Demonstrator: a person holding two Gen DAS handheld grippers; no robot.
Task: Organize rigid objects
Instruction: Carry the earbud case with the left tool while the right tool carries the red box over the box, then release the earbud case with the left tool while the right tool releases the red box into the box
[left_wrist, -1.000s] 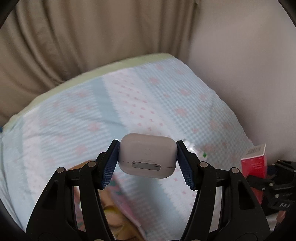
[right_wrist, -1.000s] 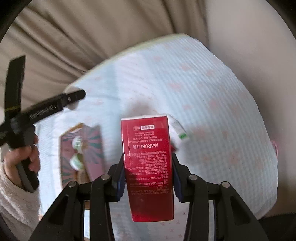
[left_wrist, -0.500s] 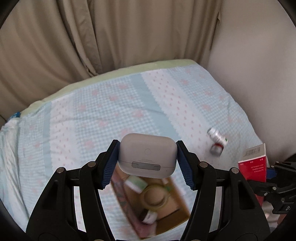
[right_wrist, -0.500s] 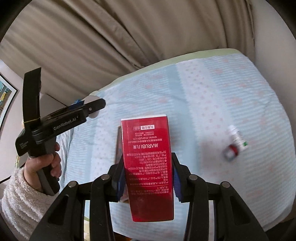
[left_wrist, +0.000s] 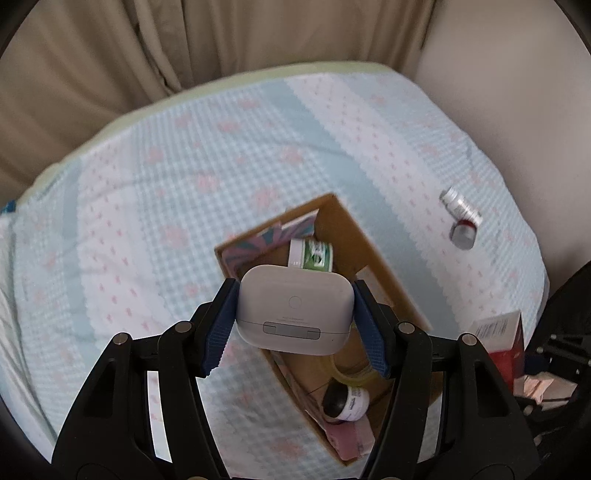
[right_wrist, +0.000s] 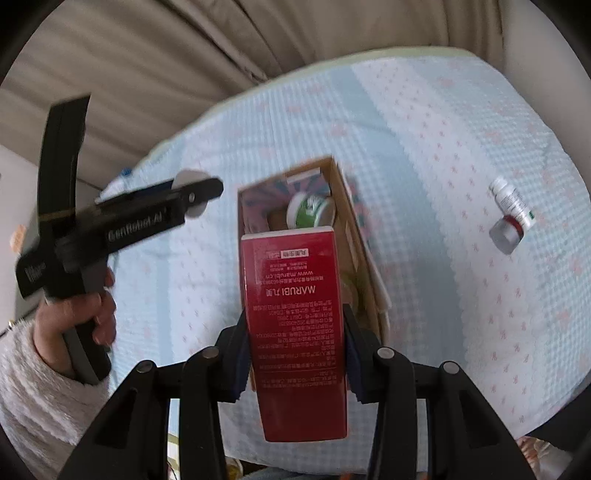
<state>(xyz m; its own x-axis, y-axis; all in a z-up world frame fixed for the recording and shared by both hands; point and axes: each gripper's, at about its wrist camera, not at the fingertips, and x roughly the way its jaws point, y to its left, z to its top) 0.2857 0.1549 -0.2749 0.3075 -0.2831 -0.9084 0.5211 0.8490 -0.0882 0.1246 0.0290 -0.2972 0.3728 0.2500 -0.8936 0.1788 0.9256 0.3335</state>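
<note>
Two hand-held tongs hover above a bed (left_wrist: 155, 206) covered in a pale blue checked sheet. The left tongs (left_wrist: 294, 312) pinch a white earbud case (left_wrist: 294, 309) between blue pads, poised over an open cardboard box (left_wrist: 354, 236) lying on the sheet. Inside the box sit a green-labelled jar (left_wrist: 312, 254), a roll of clear tape (left_wrist: 354, 369) and a small dark-capped bottle (left_wrist: 345, 400). The right tongs (right_wrist: 297, 328) grip a tall red carton (right_wrist: 295, 317) around its middle, also above the box. A small vial (right_wrist: 511, 218) lies on its side on the sheet, well apart from the box.

To place the case well, it probably should be lowered into the bare middle of the box, between jar and tape, and released only once it is low. The carton is long, so tilting it to lie along the box wall looks wise, one tool entering at a time to avoid a clash.
</note>
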